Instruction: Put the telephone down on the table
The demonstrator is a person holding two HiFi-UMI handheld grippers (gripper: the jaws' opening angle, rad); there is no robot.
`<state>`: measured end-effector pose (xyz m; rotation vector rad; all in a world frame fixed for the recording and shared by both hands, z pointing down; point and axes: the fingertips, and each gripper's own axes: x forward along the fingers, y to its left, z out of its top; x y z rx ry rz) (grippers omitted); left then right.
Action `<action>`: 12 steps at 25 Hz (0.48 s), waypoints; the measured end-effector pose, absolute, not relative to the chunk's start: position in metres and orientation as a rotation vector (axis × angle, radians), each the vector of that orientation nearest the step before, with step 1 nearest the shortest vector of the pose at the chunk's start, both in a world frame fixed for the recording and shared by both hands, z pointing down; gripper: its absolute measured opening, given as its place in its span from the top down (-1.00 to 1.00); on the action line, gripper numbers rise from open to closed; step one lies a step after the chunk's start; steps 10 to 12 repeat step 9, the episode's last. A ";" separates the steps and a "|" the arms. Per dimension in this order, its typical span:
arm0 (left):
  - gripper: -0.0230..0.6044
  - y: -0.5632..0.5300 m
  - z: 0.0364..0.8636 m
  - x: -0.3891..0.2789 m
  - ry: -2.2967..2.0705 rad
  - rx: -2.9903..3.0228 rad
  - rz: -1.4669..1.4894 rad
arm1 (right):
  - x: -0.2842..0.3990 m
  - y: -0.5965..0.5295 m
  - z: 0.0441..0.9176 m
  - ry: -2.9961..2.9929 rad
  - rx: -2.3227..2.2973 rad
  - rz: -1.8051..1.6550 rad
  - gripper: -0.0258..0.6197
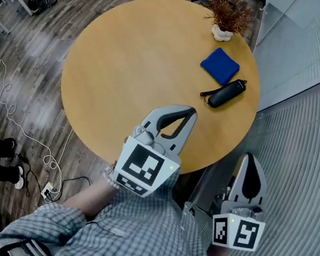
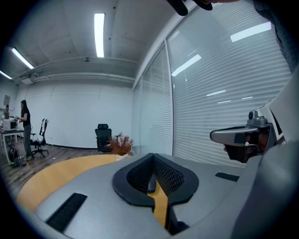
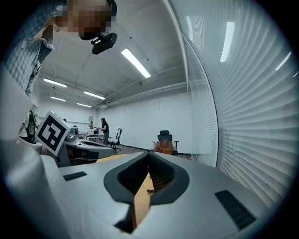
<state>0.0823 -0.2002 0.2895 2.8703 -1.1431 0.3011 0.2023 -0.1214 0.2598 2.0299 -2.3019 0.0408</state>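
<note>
**Both grippers closed and empty; telephone lies on the table beyond them**

Left gripper [image 1: 191, 112] reaches over the near part of the round, light-brown wooden table [image 1: 129, 57]. In its own view [image 2: 152, 156] the jaws are pressed together with nothing between them. The right gripper [image 1: 251, 158] hovers off the table's near right edge, over the ribbed grey floor. Its jaws also meet at the tips and hold nothing [image 3: 149, 153].

The black telephone handset [image 1: 227, 93] lies flat on the tabletop, on its far right part. It is well apart from both grippers, beyond the left gripper's tip and to its right, and ahead of the right gripper. It sits just beside the near corner of a folded blue cloth [image 1: 220, 65].

A small white pot [image 1: 221, 34] stands at the table's far edge, past the cloth, and holds a dried reddish-brown plant [image 1: 231, 12]. The same plant shows ahead in both gripper views.

The handset's long axis runs diagonally in the head view, from lower left to upper right, with the narrower end pointing toward the table's right rim. A thin black cord [image 1: 208, 93] trails from its lower-left end.
</note>
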 end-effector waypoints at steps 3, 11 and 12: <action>0.90 -0.200 0.290 0.082 -1.139 2.871 0.304 | 0.202 -0.121 0.260 -2.300 2.030 0.043 0.90; 0.90 -0.200 0.294 0.084 -1.129 2.870 0.311 | 0.203 -0.121 0.263 -2.293 2.032 0.047 0.90; 0.90 -0.200 0.294 0.084 -1.129 2.870 0.311 | 0.203 -0.121 0.263 -2.293 2.032 0.047 0.90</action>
